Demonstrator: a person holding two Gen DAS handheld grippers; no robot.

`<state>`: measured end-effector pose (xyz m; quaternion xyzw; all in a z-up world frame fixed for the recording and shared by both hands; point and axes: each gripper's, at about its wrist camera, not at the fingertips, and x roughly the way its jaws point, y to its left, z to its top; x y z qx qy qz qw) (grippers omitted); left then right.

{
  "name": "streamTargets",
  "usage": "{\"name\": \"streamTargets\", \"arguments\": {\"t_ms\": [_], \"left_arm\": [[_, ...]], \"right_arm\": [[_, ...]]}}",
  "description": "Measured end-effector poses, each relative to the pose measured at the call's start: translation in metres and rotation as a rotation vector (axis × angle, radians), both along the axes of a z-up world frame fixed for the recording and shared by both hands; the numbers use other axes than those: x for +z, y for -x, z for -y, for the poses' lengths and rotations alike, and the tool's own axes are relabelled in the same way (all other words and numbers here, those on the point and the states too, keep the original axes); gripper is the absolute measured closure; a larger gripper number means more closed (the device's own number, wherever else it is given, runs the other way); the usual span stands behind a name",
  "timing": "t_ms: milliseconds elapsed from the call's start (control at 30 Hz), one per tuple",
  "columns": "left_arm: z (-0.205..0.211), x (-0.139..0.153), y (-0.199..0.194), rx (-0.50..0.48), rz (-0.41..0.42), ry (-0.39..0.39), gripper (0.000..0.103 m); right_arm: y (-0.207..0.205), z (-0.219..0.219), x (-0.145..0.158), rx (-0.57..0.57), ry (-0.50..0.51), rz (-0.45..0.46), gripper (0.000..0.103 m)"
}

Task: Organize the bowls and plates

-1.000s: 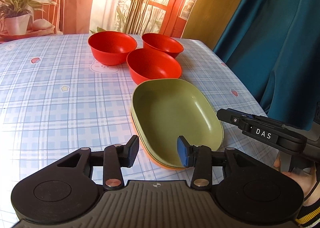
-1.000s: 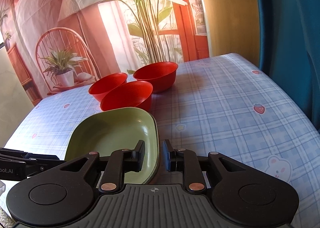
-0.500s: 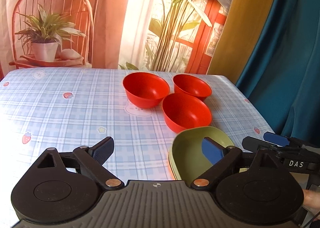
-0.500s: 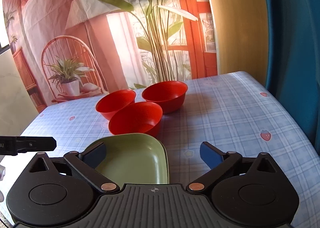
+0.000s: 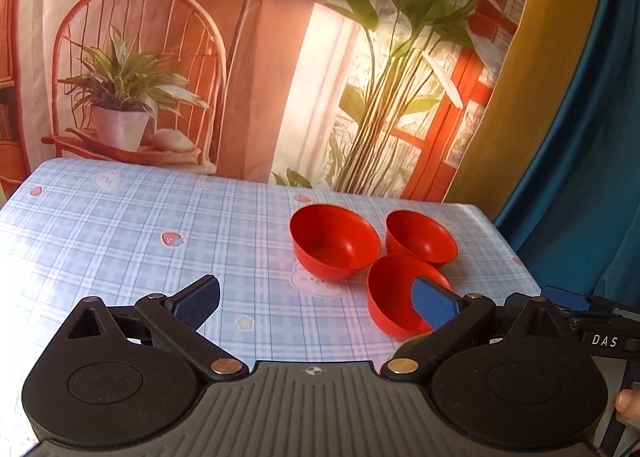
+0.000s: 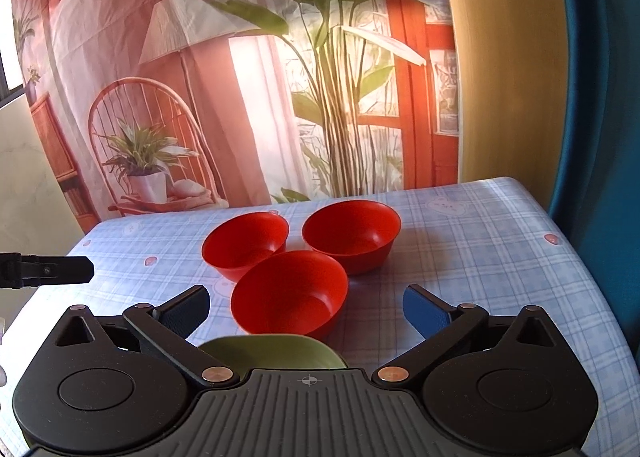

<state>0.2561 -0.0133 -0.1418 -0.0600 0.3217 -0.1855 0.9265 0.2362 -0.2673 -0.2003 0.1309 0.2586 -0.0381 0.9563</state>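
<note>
Three red bowls stand close together on the checked tablecloth: a near one (image 6: pixel 289 294), a far left one (image 6: pixel 245 244) and a far right one (image 6: pixel 352 241). They also show in the left wrist view: near (image 5: pixel 394 297), far left (image 5: pixel 334 243), far right (image 5: pixel 421 237). A green plate (image 6: pixel 272 351) lies just below my right gripper, mostly hidden by its body. My right gripper (image 6: pixel 306 307) is open and empty, held above the near bowl's front. My left gripper (image 5: pixel 316 303) is open and empty, to the left of the bowls.
The table (image 5: pixel 120 225) has a blue checked cloth with small prints. A printed backdrop hangs behind its far edge. A teal curtain (image 6: pixel 600 97) hangs beyond the right edge. The right gripper's finger (image 5: pixel 568 299) shows at the left view's right side.
Both grippers opened wide and pulled back and up from the green plate stack. The plate has nearly dropped out of both views, and the bowls now sit lower in frame.
</note>
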Motion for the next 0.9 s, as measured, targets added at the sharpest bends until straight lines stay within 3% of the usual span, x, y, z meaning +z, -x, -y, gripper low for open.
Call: {"name": "streamTargets", "arguments": {"t_ms": [167,267,533,900], "left_arm": [[-0.001,0.013,-0.011,0.008,0.064,0.026,0.000],[-0.002,0.017,-0.022,0.023,0.061,0.027,0.000],[-0.005,0.015,-0.059,0.061,0.032,-0.024,0.000],[0.009,-0.009,-0.104,0.047,0.015,-0.082,0.003]], "right_arm": [[-0.027,0.003,0.015,-0.018,0.026,-0.010,0.000],[-0.043,0.002,0.024,-0.028,0.078,0.009,0.000],[-0.089,0.007,0.044,0.019,0.099,0.061,0.000],[-0.152,0.019,0.031,0.097,0.048,-0.035,0.000]]}}
